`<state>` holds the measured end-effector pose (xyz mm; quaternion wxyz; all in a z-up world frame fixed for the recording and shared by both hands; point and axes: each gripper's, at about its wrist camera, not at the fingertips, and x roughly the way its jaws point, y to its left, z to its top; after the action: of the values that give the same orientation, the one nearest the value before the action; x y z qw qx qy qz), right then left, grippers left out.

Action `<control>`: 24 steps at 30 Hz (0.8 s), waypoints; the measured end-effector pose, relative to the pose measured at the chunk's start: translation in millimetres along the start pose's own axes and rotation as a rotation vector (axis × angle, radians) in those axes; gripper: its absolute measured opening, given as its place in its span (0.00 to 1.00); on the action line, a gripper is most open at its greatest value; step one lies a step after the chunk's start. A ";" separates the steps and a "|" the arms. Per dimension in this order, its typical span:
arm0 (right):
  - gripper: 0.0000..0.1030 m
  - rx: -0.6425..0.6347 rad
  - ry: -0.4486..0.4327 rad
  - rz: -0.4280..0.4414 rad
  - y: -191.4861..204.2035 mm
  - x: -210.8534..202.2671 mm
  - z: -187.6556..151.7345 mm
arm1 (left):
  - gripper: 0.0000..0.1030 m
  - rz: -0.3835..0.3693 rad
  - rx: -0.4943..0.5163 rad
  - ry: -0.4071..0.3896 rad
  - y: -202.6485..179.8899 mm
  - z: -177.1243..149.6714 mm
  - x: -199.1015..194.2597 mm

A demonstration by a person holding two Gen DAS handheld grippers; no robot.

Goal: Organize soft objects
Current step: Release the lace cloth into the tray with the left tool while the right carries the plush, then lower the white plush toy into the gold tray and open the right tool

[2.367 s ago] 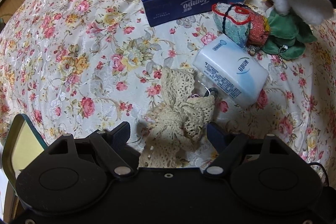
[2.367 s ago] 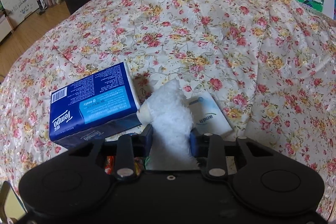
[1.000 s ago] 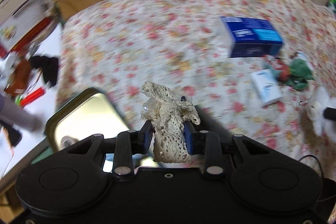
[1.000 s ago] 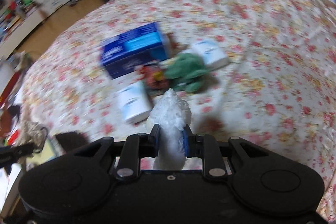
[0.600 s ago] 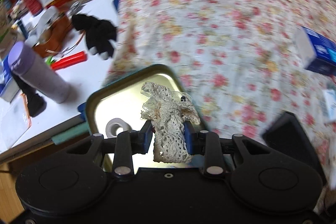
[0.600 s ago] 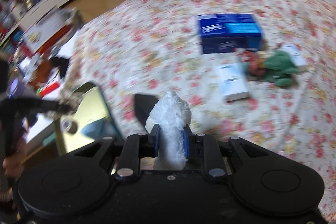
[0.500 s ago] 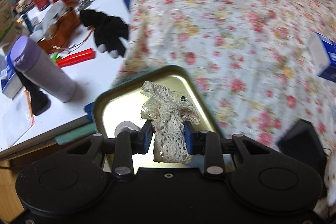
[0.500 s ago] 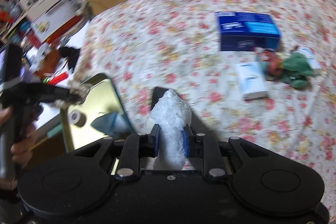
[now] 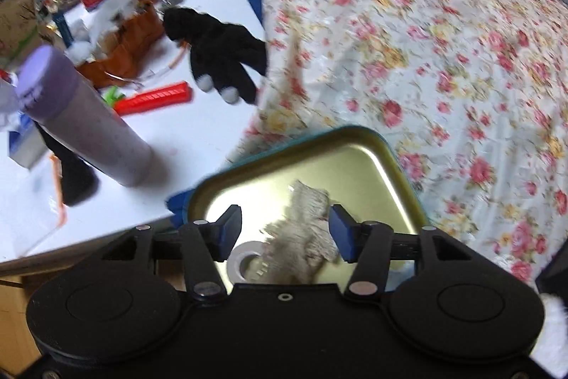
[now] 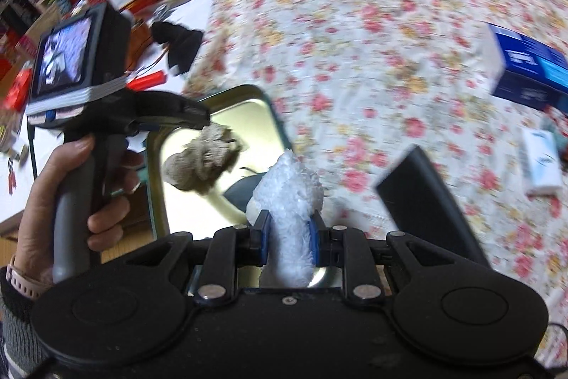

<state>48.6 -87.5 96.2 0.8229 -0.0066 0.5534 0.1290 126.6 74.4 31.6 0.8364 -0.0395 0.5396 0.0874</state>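
Our left gripper (image 9: 284,229) has its jaws wide apart, the lace piece (image 9: 301,229) loose between them over the tin (image 9: 387,162). Our right gripper (image 10: 288,238) clamps the white plush (image 10: 289,201) just beside that tin.

Glossy gold metal tin (image 9: 358,158), mirror-smooth inside. Rough beige crochet lace (image 9: 301,229), centre frame. Fluffy white plush (image 10: 289,201). Satiny floral cloth bedspread (image 9: 443,59), right. Matt lilac bottle (image 9: 81,119), left. Matt black plastic grippers.

Both grippers are matte black, the left gripper (image 9: 284,228) and right gripper (image 10: 289,233) carrying blue-padded fingers (image 9: 339,233) and silver screws. The person's bare left hand (image 10: 71,194) shows a pink watch strap and grey striped sleeve.
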 end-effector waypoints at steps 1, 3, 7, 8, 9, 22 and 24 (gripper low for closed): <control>0.20 -0.010 0.005 0.005 5.7 5.3 2.0 | 0.61 -0.009 -0.008 -0.006 2.6 0.7 -1.1; 0.20 -0.030 0.014 0.008 16.4 15.4 6.1 | 0.64 -0.035 -0.019 -0.008 6.2 1.3 -3.5; 0.29 -0.055 0.013 0.022 32.0 30.5 13.7 | 0.64 -0.056 -0.036 -0.006 9.0 2.8 -4.2; 0.37 -0.054 0.007 0.021 35.0 33.1 15.0 | 0.64 -0.051 -0.037 -0.003 8.7 3.0 -3.1; 0.50 -0.054 -0.002 0.021 36.6 34.0 15.9 | 0.64 -0.047 -0.038 0.001 8.8 2.9 -2.0; 0.50 -0.040 0.026 -0.046 23.9 36.2 5.6 | 0.64 -0.062 -0.035 0.055 6.8 -4.1 4.8; 0.50 -0.040 0.028 -0.050 22.6 35.1 2.6 | 0.64 -0.062 -0.033 0.055 6.8 -4.5 4.1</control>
<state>58.4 -58.1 68.2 0.8178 -0.0388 0.5617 0.1195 122.9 80.8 26.2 0.8228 -0.0723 0.5595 0.0693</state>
